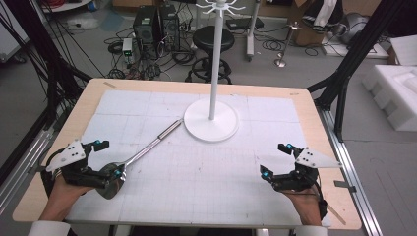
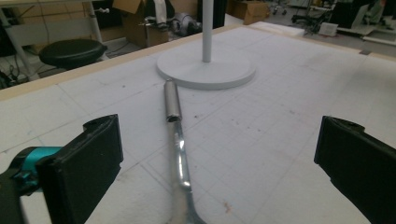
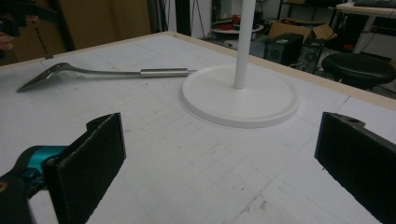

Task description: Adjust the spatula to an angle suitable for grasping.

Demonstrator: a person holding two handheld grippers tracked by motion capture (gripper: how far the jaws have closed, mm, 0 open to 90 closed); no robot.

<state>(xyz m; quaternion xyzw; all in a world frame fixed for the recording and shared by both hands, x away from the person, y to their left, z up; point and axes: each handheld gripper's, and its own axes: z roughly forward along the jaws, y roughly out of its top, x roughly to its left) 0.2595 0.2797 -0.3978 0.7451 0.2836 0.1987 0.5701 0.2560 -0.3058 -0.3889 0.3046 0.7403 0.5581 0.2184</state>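
High view: a long metal ladle (image 1: 147, 147) lies flat on the worktop (image 1: 196, 162), running from its bowl at about 8 o'clock up toward 1 o'clock, where the thicker, matte end of the handle stops just short of the round white base of the stand (image 1: 211, 120). The stem is thin and polished, with a slight bend partway along; the bowl end is dull grey and sits low at the worktop's left side.

The left gripper (image 1: 109, 158) is at the bowl — one jaw lies right at it, the other stands off toward 11 o'clock, and whether that near jaw touches the bowl cannot be told. Its jaws are spread wide and clasp nothing. In the left gripper view the ladle (image 2: 180, 154) rises between the two black jaws toward 12 o'clock, nearer the left jaw, with bare worktop on both sides of it and the stand (image 2: 205, 70) beyond its end.

The right gripper (image 1: 275, 160) is well apart at the worktop's right side, jaws likewise spread and holding nothing. In the right gripper view the ladle (image 3: 107, 73) lies far off at 11 o'clock, its handle tip pointing at the stand (image 3: 240, 95).
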